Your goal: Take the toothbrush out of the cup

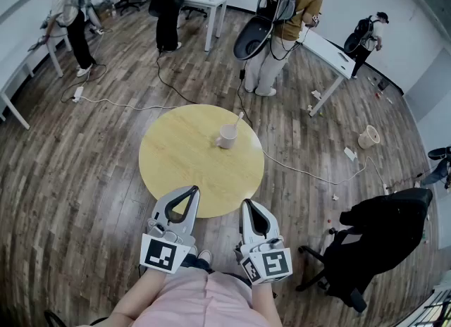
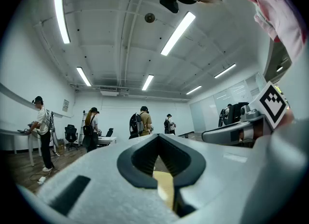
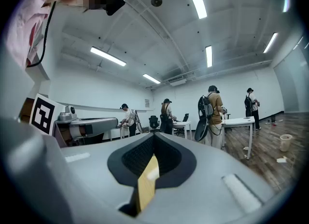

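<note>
A beige cup stands upright right of centre on the round yellow table. A toothbrush leans out of it toward the far right. My left gripper hovers over the table's near edge, shut with nothing in it. My right gripper sits beside it, just off the near rim, also shut and holding nothing. Both are well short of the cup. In the left gripper view the left gripper has its tips together, with only a sliver of tabletop below. The right gripper looks the same in its own view.
A black chair draped with a dark jacket stands at my right. A white cable runs across the wood floor past the table. Several people work at white desks along the far walls. A tan bucket lies on the floor.
</note>
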A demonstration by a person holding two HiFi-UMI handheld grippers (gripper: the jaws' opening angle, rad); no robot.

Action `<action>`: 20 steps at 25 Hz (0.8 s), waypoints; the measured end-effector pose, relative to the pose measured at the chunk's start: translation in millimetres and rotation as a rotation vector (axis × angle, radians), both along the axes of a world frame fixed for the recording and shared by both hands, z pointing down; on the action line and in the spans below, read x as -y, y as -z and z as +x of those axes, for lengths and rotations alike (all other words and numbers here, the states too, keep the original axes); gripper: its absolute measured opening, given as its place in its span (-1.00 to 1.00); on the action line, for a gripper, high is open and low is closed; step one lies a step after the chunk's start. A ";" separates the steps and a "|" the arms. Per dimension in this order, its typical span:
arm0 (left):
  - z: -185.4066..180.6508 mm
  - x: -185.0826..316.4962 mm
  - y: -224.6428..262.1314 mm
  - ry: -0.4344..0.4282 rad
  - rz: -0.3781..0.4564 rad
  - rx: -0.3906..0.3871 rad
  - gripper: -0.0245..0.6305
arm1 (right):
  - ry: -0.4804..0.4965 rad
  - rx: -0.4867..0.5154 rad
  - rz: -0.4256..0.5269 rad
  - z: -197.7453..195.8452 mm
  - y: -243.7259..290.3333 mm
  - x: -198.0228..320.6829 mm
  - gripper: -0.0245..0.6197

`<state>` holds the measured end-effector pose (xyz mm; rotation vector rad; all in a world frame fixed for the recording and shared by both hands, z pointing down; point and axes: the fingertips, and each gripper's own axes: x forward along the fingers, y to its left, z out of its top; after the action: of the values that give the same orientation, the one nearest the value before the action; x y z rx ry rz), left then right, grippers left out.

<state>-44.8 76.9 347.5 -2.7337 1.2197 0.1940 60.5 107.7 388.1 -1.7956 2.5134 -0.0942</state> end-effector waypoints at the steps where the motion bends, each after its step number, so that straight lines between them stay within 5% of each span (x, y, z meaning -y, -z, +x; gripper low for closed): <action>1: -0.4 0.0 0.0 0.000 0.001 0.002 -0.93 | 0.000 0.001 -0.001 -0.2 -0.1 0.0 -0.92; 20: 8.4 12.3 -7.2 0.017 -0.015 -0.001 -0.93 | 0.018 0.039 -0.018 15.5 -8.6 11.1 -0.92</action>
<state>-36.3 64.6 354.7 -2.7358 1.2491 0.1849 76.0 96.6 396.7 -1.7595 2.5105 -0.1515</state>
